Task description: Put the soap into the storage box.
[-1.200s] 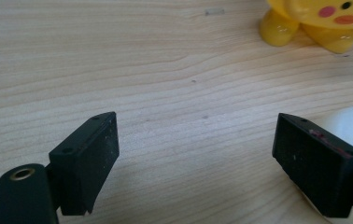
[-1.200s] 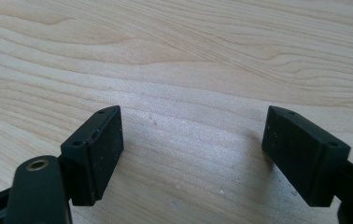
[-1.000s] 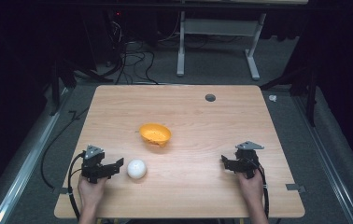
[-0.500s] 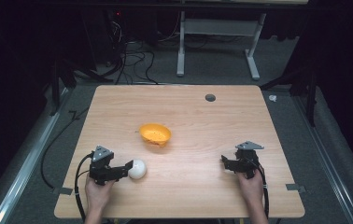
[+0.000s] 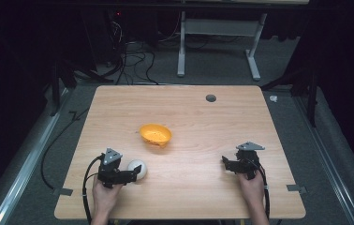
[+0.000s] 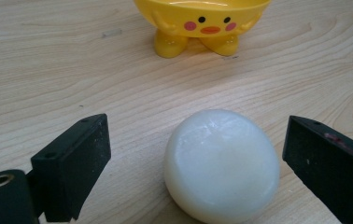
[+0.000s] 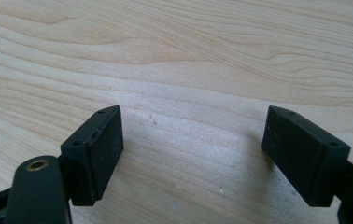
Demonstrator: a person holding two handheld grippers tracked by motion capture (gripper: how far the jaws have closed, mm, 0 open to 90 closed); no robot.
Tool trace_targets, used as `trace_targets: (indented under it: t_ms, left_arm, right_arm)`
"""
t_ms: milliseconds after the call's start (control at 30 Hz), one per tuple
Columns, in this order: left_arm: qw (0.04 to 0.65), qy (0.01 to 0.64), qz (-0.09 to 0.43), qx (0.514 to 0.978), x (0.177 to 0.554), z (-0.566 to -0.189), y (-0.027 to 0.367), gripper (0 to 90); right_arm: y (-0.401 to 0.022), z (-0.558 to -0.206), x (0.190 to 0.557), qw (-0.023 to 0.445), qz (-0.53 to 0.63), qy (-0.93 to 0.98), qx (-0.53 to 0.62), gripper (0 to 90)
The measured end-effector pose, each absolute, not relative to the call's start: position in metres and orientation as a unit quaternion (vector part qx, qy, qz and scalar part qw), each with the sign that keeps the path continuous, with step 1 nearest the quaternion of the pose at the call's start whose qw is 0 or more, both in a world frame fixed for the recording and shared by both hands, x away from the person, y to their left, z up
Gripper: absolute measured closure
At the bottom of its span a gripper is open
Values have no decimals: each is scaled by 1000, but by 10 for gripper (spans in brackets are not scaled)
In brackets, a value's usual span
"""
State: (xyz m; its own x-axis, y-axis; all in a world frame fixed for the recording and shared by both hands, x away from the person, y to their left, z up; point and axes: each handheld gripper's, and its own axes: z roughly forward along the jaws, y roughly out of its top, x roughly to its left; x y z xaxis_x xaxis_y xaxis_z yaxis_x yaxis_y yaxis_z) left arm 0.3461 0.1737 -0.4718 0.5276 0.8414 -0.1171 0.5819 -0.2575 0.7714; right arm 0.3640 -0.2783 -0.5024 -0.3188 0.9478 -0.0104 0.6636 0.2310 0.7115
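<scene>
A white ball (image 5: 136,168) lies on the wooden table (image 5: 198,117) near its front left. My left gripper (image 5: 130,174) is open, and its jaws have just been opening. In the left gripper view the ball (image 6: 221,164) sits between the two black jaws of that gripper (image 6: 196,129), with a gap on each side. Beyond it stands a yellow bowl with a chick face (image 6: 202,23), which the high view shows near the table's middle (image 5: 155,135). At the front right my right gripper (image 5: 225,164) rests open, and in its own view that gripper (image 7: 191,121) has bare wood between its jaws.
A dark round hole (image 5: 210,98) is set in the table near the far edge. Grey tape tabs mark the front corners (image 5: 62,191) (image 5: 296,188). Cables (image 5: 133,61) and a white desk frame (image 5: 217,47) lie on the floor behind the table.
My left gripper has moved right toward the ball, and its jaws now stand on either side of it. The ball, the bowl and the right hand have stayed in place.
</scene>
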Motion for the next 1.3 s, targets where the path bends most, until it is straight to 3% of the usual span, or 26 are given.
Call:
trace_targets:
  t_ms: [500, 1300]
  left_arm:
    - [386, 455, 149, 789, 344, -483, 160, 77]
    - [357, 458, 149, 800, 345, -496, 150, 176]
  right_arm:
    - [-278, -502, 364, 229, 310, 750, 537, 214]
    - [-278, -502, 364, 229, 310, 750, 537, 214]
